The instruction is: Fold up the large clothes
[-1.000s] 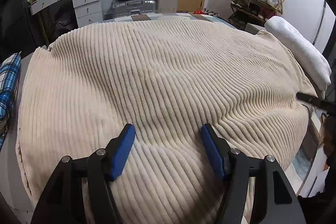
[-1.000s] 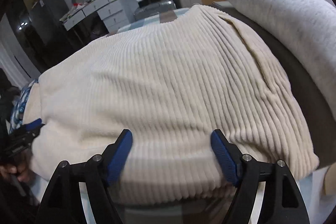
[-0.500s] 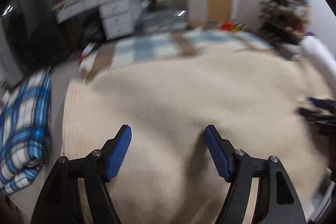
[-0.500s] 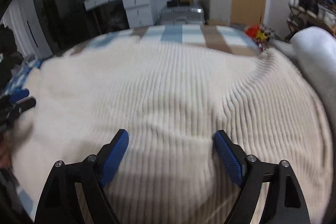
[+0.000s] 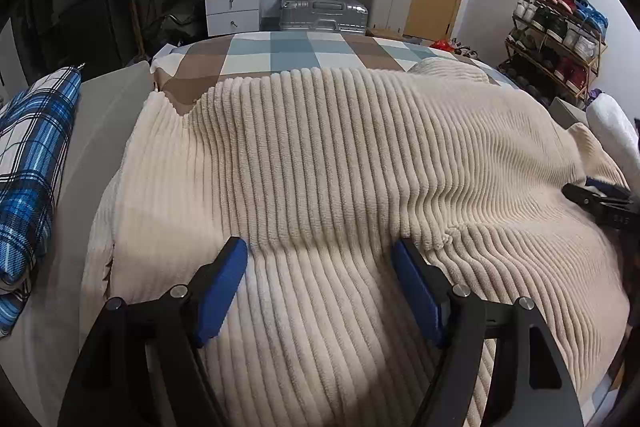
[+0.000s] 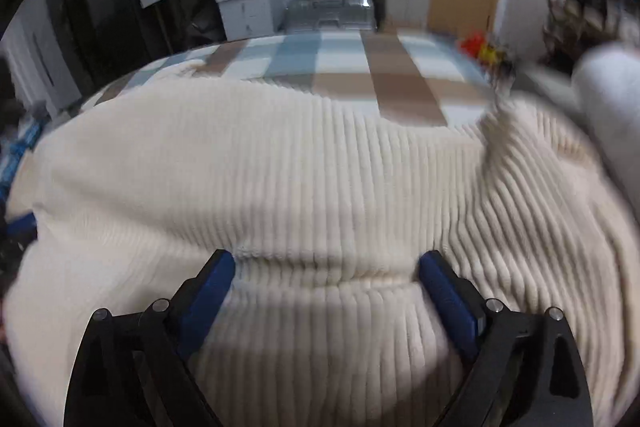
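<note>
Tongs: left tongs and right tongs opening, released, nothing gripped.
Change: cream garment folded over since earlier.
Meaning: fold laid on bed.

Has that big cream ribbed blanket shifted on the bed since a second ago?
Yes. In the left wrist view the cream ribbed blanket now shows a folded edge and ends short of the checked bedsheet, which it almost hid before, so its far edge has come toward the camera.

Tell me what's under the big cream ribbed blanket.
The cream ribbed blanket lies on a bed with a checked blue and brown cover, visible beyond its far edge. A folded layer of the blanket overlaps its near part. Anything else beneath is covered.
</note>
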`<action>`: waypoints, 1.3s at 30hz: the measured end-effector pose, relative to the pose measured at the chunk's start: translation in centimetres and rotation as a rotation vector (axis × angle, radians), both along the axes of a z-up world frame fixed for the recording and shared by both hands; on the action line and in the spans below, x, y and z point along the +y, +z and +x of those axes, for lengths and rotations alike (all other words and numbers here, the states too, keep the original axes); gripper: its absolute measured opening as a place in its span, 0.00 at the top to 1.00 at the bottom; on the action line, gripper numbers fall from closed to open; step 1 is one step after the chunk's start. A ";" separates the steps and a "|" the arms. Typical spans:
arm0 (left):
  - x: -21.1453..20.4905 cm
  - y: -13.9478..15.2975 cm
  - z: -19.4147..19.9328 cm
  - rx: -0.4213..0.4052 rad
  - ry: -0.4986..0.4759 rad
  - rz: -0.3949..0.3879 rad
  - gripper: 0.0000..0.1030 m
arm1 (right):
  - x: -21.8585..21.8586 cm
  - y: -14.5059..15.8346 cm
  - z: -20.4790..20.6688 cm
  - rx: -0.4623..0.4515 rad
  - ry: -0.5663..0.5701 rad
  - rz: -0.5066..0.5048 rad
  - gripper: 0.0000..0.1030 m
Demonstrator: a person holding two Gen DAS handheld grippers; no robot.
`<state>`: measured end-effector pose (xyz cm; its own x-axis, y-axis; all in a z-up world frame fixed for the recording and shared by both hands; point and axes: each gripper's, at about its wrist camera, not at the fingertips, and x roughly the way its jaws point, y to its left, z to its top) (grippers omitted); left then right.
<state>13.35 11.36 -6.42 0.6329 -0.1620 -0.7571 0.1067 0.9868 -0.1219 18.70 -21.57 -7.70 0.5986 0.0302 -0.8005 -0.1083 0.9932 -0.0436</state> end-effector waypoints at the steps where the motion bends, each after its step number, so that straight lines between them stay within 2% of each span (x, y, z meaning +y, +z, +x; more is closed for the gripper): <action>1: 0.0 0.1 0.0 0.000 0.000 -0.002 0.31 | -0.1 0.8 -0.1 -0.012 0.008 -0.002 0.11; 3: 0.0 0.1 0.0 0.000 0.000 -0.003 0.31 | -1.0 2.7 -0.7 -0.077 0.016 0.028 0.11; 5: 0.0 0.1 0.0 -0.002 -0.001 -0.004 0.30 | -3.0 4.0 -0.6 -0.126 -0.028 0.025 0.09; 7: 0.0 0.1 0.0 -0.001 0.000 -0.005 0.30 | -5.3 3.0 1.0 -0.096 -0.098 0.032 0.08; 8: 0.0 0.1 -0.1 -0.003 0.000 -0.004 0.30 | -6.7 1.5 1.9 -0.052 -0.128 0.054 0.06; 9: 0.0 0.1 -0.1 -0.003 -0.002 -0.005 0.30 | -8.0 -0.8 2.7 -0.009 -0.124 0.101 0.03; 10: 0.0 0.1 0.0 -0.004 -0.003 -0.006 0.30 | -8.2 -1.4 3.1 -0.003 -0.110 0.125 0.00; 11: -0.1 0.1 0.0 -0.007 -0.002 -0.001 0.29 | -8.1 -0.7 2.8 -0.031 -0.100 0.134 0.01; 14: -0.1 0.2 -0.1 -0.009 -0.001 -0.002 0.29 | -7.4 -0.8 2.7 -0.023 -0.102 0.076 0.00; 16: -0.1 0.7 -0.1 0.004 0.005 0.004 0.29 | -7.6 -0.5 2.2 -0.023 -0.104 0.089 0.00; 18: -0.3 1.9 0.0 0.006 0.015 0.002 0.29 | -7.8 -0.5 2.2 -0.023 -0.104 0.097 0.00; 21: -1.1 4.1 1.1 -0.036 -0.016 -0.015 0.29 | -7.6 -0.5 2.0 -0.024 -0.104 0.095 0.00; 22: -1.5 4.6 1.7 -0.053 -0.027 -0.001 0.29 | -7.6 -0.6 2.0 -0.024 -0.104 0.099 0.00; 24: -2.5 4.8 3.4 -0.076 -0.031 0.080 0.29 | -7.5 -0.9 2.5 -0.024 -0.104 0.098 0.00; 26: -2.8 3.2 5.5 -0.061 -0.024 0.164 0.29 | -7.5 -0.9 2.5 -0.024 -0.104 0.099 0.00; 27: -2.4 2.2 6.2 -0.040 -0.018 0.173 0.29 | -7.5 -0.9 2.5 -0.024 -0.104 0.099 0.00; 29: -0.3 0.2 7.3 0.032 -0.015 0.053 0.23 | -7.5 -0.9 2.5 -0.024 -0.104 0.098 0.00; 30: 1.1 -0.3 7.7 0.060 0.002 -0.038 0.23 | -7.5 -0.8 2.4 -0.023 -0.104 0.098 0.00; 31: 1.8 -0.2 7.8 0.063 0.010 -0.078 0.24 | -7.5 -0.9 2.6 -0.023 -0.103 0.099 0.00; 32: 2.2 -0.1 7.8 0.057 0.019 -0.090 0.24 | -7.5 -0.9 2.6 -0.021 -0.103 0.099 0.00; 34: 1.8 -0.2 7.8 0.054 0.021 -0.058 0.23 | -7.3 -0.7 2.7 -0.016 -0.110 0.083 0.00; 37: 1.4 -0.3 7.7 0.044 0.021 -0.013 0.23 | -5.2 1.3 1.9 -0.024 -0.144 -0.009 0.02; 38: 1.4 -0.4 7.7 0.045 0.021 -0.020 0.23 | -4.2 2.2 1.6 -0.044 -0.122 -0.012 0.02; 39: 1.5 -0.4 7.8 0.047 0.020 -0.028 0.23 | -2.2 3.8 0.9 -0.090 -0.049 0.008 0.02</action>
<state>21.14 12.88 -6.85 0.6005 -0.1710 -0.7811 0.0802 0.9848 -0.1539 19.61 -23.75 -3.90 0.6692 0.0052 -0.7431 -0.0558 0.9975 -0.0432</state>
